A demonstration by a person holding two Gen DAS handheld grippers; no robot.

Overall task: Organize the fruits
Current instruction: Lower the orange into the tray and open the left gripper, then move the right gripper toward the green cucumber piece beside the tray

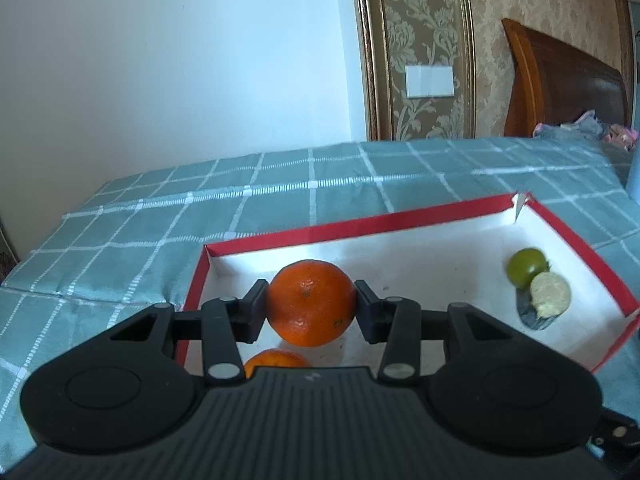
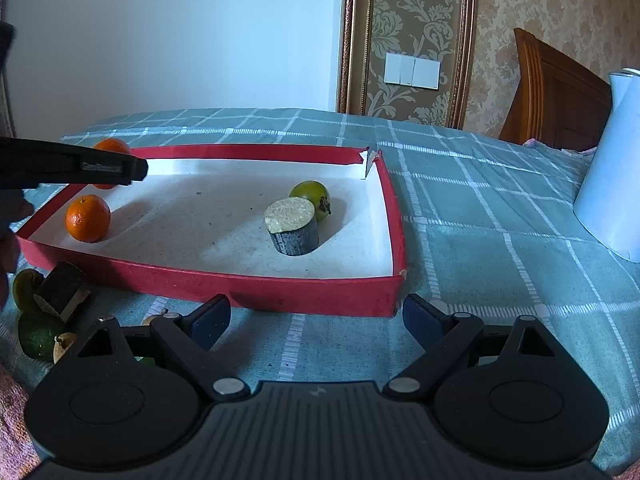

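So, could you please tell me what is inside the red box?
One orange, a green fruit and a dark cut cylinder lie inside the red box. The near wall hides nothing obvious.

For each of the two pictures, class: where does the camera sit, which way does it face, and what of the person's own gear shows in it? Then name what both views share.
Left wrist view: sits on the left gripper, looking forward and down into the red box; its pads clamp an orange.
Right wrist view: sits on the right gripper, low before the box's near wall, facing the wallpapered wall; its jaws are open and empty, and the left gripper reaches in from the left.
Shared: box, second orange, green fruit, dark cut stub, checked cloth.
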